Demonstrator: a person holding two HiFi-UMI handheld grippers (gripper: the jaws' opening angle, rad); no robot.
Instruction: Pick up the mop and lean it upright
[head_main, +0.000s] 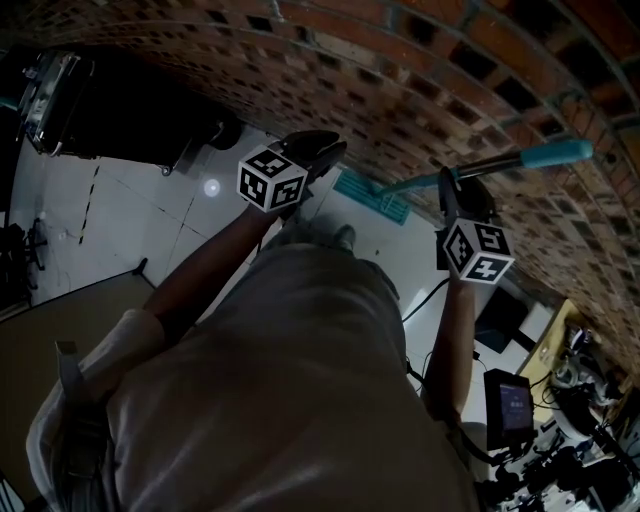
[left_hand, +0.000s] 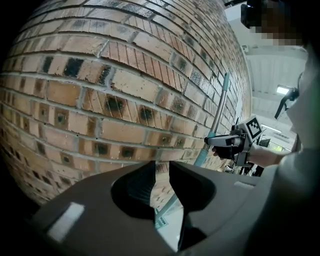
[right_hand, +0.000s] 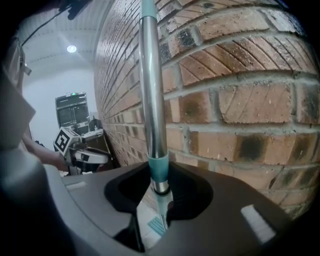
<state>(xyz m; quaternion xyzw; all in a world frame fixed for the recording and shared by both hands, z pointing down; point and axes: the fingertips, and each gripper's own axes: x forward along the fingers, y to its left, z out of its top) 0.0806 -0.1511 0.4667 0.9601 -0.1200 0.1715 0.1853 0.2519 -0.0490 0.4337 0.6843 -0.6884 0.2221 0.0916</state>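
Note:
The mop's silver and teal handle stands nearly upright close to the brick wall. My right gripper is shut on it just below the teal collar. In the head view the handle runs from the teal grip end down towards the flat teal mop head on the floor, with my right gripper around it. My left gripper is held out to the left of the mop head, open and holding nothing. In its own view the left gripper faces the bricks, and the handle rises to the right.
The curved brick wall runs across the far side. A dark cabinet stands on the pale tiled floor at the left. A small screen, cables and clutter lie at the lower right. The person's body fills the near middle.

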